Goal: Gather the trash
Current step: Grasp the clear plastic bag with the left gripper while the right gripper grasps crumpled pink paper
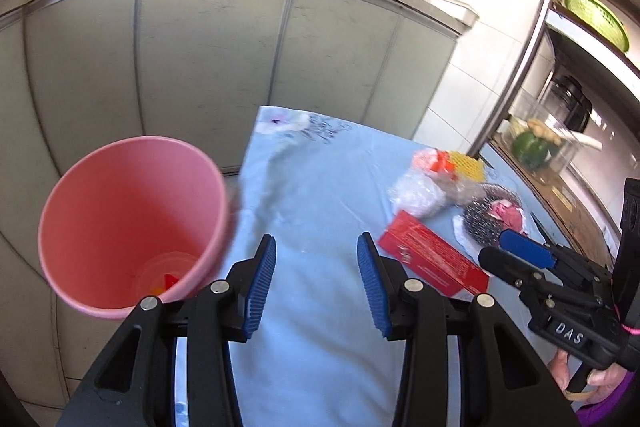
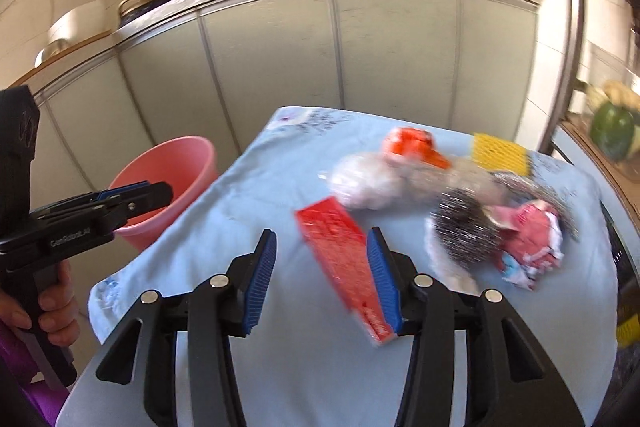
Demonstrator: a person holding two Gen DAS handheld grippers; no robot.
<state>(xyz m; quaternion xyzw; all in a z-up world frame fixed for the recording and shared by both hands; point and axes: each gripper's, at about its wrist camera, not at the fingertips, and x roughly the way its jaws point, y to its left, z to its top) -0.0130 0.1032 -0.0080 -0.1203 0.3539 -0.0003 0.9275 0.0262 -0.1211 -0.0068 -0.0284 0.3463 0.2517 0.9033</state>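
Flat red carton (image 2: 344, 259) (glossy) beside crinkled plastic bag (image 2: 368, 183)

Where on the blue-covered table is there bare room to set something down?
Free: the near cloth and the strip between the red box and the pink bin. Crowded: the far right, around the steel scourer and yellow sponge.

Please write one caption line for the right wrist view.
Open right gripper above red box on blue-clothed table; pink bin at left.
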